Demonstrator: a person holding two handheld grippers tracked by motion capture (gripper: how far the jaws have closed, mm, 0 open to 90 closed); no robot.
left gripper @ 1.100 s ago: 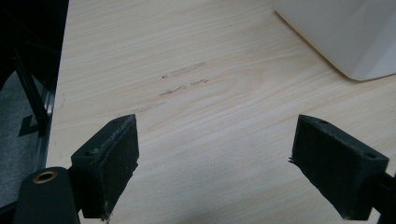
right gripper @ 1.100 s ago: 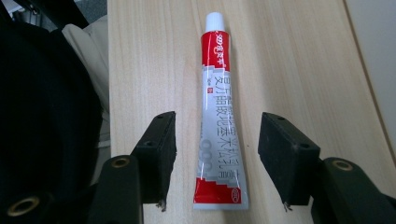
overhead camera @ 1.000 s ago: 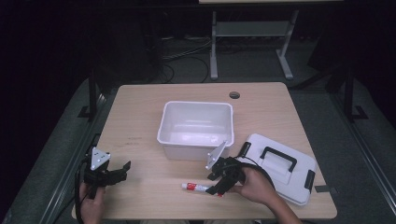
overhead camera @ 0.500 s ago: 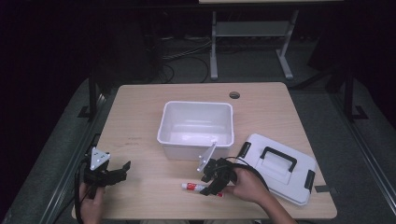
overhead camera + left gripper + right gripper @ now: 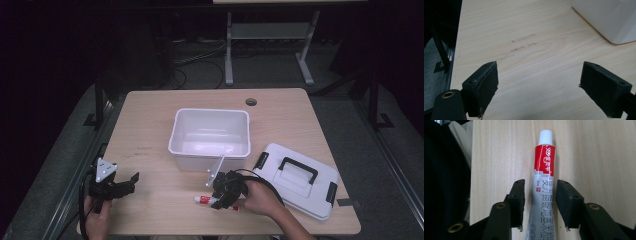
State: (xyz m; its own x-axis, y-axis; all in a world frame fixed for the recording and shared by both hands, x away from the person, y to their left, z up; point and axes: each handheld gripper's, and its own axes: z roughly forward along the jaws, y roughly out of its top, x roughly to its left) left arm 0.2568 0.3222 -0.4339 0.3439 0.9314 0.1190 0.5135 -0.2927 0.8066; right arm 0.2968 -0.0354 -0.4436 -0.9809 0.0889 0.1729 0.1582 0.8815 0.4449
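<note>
A small tube (image 5: pixel 204 200) with a white cap, a red band and a grey body lies flat on the wooden table near its front edge. In the right gripper view the tube (image 5: pixel 543 170) runs straight away from me, cap at the far end. My right gripper (image 5: pixel 220 200) is low over it, and the right gripper (image 5: pixel 540 190) stands open with one jaw close on each side of the grey body; a thin gap shows on the left. My left gripper (image 5: pixel 131 181) rests open at the front left, and the left gripper (image 5: pixel 539 75) has bare wood between its jaws.
An empty white plastic bin (image 5: pixel 210 112) stands mid-table, its corner (image 5: pixel 604 17) visible at the top right of the left gripper view. Its white lid (image 5: pixel 300 182) with black handle and clips lies at the front right. A cable hole (image 5: pixel 251 102) sits near the far edge.
My right gripper has slid left along the table and lowered, so its jaws now straddle the tube. The left gripper has stayed put.
</note>
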